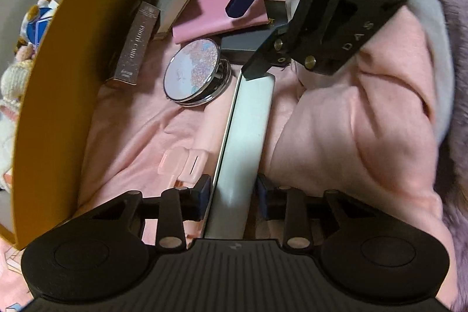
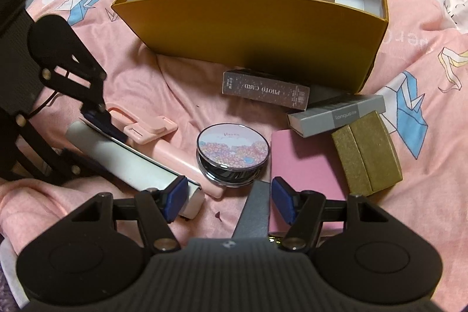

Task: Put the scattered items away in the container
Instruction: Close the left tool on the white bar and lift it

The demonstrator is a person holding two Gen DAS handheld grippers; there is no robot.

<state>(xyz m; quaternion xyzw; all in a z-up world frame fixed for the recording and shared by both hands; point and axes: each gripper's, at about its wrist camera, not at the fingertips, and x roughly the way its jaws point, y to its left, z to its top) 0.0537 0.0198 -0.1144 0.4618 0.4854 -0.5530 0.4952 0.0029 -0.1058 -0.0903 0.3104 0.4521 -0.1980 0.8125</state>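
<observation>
The left claw is clenched on a long white flat case that lies on the pink bed cover, its blue pads pressing both long sides near one end. The step in hand looks like the pick-up of this case; next it likely calls for a clean lift, then a carry over the near wall of the yellow box, which already holds soft toys. The right claw hangs released over the case's other end and a dark grey box, grasping nothing. Room is tight: a pink clip lies just left of the case, a round compact mirror close by, so the lift should go straight up.
</observation>
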